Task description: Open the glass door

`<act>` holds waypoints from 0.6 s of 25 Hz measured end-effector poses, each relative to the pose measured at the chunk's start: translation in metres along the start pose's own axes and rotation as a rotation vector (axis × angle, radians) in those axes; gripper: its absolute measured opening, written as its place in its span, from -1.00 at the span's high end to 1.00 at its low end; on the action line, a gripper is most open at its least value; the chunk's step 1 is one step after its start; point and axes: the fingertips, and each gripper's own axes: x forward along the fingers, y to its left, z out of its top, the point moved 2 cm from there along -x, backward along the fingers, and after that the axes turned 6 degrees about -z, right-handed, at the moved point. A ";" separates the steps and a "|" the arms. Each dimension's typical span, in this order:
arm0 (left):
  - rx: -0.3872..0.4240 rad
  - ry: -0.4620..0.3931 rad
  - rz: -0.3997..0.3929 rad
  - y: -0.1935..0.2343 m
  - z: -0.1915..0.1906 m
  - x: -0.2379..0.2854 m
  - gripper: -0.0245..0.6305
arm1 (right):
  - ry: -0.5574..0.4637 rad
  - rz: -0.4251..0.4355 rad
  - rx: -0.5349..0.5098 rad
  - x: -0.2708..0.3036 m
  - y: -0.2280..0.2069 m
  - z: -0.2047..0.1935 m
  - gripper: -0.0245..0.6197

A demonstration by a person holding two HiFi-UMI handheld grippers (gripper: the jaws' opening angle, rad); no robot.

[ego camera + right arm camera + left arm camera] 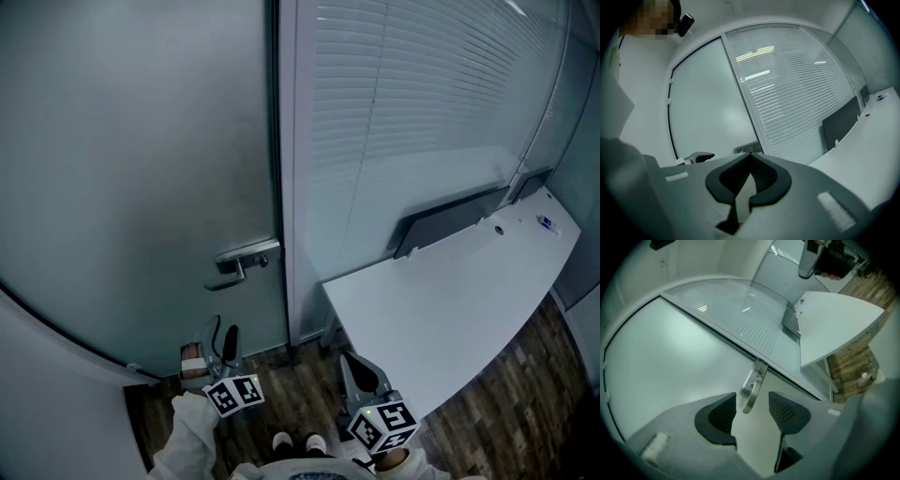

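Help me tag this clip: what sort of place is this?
Probably an office: a frosted glass door with a lever handle, a glass partition with slatted blinds, and a white desk beside it.

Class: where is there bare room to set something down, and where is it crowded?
The white desk is nearly bare up to the dark panel. Crowded: the floor by the glass door, with the left hand-held gripper and right hand-held gripper.

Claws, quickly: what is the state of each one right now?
Left claw: open, empty; the door handle is ahead, untouched.
Right claw: closed, holding nothing.
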 end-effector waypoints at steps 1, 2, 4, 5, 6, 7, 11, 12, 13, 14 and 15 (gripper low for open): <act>0.022 0.008 0.002 0.001 0.000 0.007 0.23 | -0.001 -0.006 0.002 -0.002 -0.004 0.000 0.91; 0.041 0.015 0.003 0.002 -0.001 0.013 0.23 | -0.002 -0.011 0.004 -0.004 -0.007 0.001 0.91; 0.074 0.027 0.007 0.004 -0.001 0.026 0.23 | -0.002 -0.018 0.006 -0.006 -0.011 0.002 0.91; 0.088 0.030 0.010 0.005 -0.002 0.033 0.23 | -0.003 -0.020 0.006 -0.007 -0.013 0.003 0.91; 0.100 0.031 0.014 0.004 -0.003 0.039 0.23 | -0.004 -0.020 0.006 -0.008 -0.014 0.004 0.91; 0.111 0.032 0.014 0.004 -0.003 0.046 0.23 | -0.005 -0.021 0.006 -0.008 -0.016 0.005 0.91; 0.163 0.054 0.002 0.004 -0.002 0.070 0.23 | -0.002 -0.023 0.006 -0.008 -0.020 0.006 0.91; 0.178 0.061 0.000 0.004 -0.003 0.076 0.23 | 0.000 -0.023 0.006 -0.008 -0.021 0.006 0.91; 0.193 0.070 0.000 0.004 -0.006 0.083 0.23 | 0.002 -0.024 0.006 -0.008 -0.021 0.005 0.91; 0.206 0.079 0.002 0.005 -0.009 0.090 0.23 | 0.005 -0.025 0.006 -0.008 -0.022 0.005 0.91; 0.216 0.088 0.002 0.006 -0.012 0.097 0.23 | 0.007 -0.026 0.005 -0.008 -0.022 0.005 0.91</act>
